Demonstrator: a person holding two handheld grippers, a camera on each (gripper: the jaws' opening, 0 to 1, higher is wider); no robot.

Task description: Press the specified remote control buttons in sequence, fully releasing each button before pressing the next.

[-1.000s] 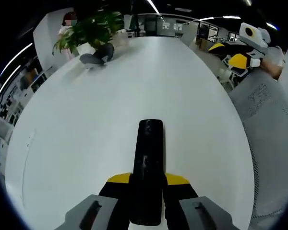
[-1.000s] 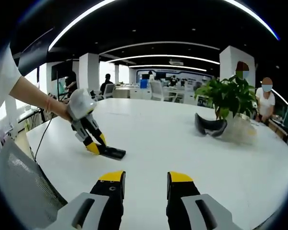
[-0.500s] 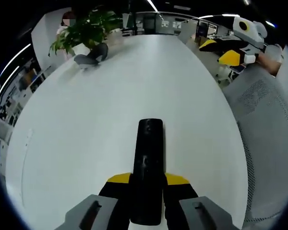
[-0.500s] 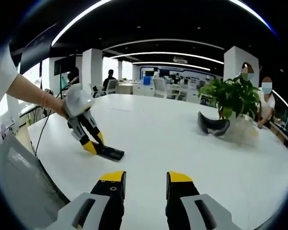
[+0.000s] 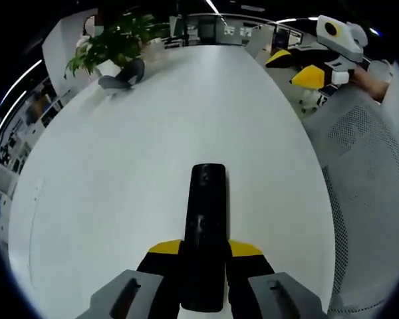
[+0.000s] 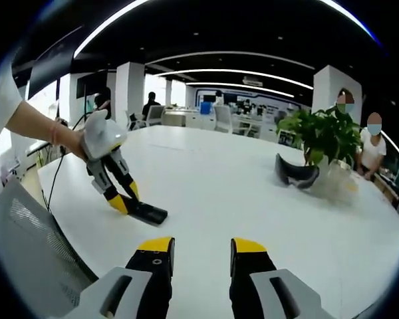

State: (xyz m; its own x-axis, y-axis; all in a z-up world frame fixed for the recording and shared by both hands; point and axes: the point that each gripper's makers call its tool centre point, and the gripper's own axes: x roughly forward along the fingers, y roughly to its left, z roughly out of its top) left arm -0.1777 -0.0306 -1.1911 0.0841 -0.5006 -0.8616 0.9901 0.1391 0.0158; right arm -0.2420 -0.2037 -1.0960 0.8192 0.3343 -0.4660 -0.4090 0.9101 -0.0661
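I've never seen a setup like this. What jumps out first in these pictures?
The black remote control stands out, clamped between the left gripper's yellow-tipped jaws on a big white table. In the right gripper view, the right gripper hangs open above the table, with nothing between its jaws. Far across the table sits a leafy potted plant with a dark headset-like object beside it.

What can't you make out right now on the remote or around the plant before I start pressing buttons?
- Left gripper view: buttons on the black slim remote control are too dark and blurred to tell apart; its near end is hidden between the left tool jaws.
- Right gripper view: the remote control is too small for any button detail.
- Both views: the dark curved object beside the green potted plant is too small to identify.
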